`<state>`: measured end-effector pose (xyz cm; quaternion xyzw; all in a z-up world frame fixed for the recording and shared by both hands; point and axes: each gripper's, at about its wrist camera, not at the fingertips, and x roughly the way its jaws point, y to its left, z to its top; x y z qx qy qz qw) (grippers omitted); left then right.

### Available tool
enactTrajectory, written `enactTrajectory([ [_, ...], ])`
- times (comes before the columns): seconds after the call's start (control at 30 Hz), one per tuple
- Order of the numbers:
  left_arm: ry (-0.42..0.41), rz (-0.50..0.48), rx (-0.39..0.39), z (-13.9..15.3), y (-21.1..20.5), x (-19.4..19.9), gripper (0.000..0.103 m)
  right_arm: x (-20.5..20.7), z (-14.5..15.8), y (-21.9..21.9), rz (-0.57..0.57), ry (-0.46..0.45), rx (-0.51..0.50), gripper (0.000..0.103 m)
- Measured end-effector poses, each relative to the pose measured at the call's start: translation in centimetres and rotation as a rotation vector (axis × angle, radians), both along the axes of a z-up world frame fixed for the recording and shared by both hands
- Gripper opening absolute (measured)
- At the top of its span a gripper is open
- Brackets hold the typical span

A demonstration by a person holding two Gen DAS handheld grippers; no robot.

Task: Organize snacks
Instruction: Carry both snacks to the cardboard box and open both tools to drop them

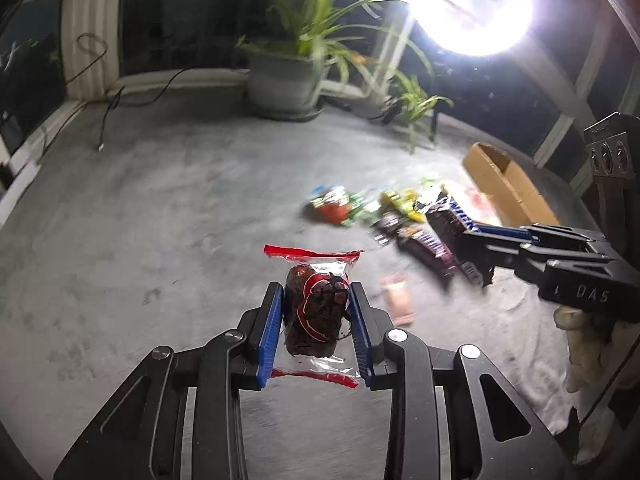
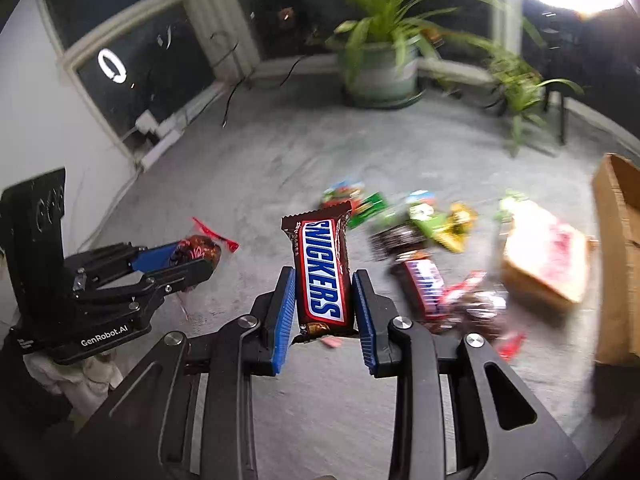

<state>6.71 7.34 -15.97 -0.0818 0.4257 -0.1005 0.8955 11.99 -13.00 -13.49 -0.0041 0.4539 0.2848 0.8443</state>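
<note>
A Snickers bar is clamped across its middle by the right gripper, lifted clear of the grey floor. A dark cake in a clear, red-edged wrapper is pinched the same way by the left gripper. Both are judged light; the bar is fairly stiff, but its glossy wrapper may slip, while the cake looks soft and crushable — a gentle mid-body hold suits it. The remaining snacks are scattered near a cardboard box — a likely destination.
</note>
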Motion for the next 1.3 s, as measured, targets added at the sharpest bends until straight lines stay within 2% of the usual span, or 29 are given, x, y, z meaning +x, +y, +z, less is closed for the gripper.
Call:
enactTrajectory([
  [0.3,-0.062,-0.094,-0.035,2.0,-7.0,1.3,0.031,-0.1,3.5,-11.1,-0.153,-0.080,-0.013,0.030],
  [0.63,-0.102,-0.189,-0.064,3.4,-15.7,3.9,0.031,1.1,4.2,-22.5,-0.309,-0.097,-0.039,0.030],
  [1.0,-0.102,-0.261,-0.105,3.3,-24.7,7.3,0.031,3.3,3.0,-29.7,-0.405,-0.105,-0.103,0.030],
  [1.3,-0.065,-0.361,-0.092,2.4,-31.6,10.0,0.031,5.9,-0.2,-32.6,-0.456,-0.036,-0.137,0.030],
])
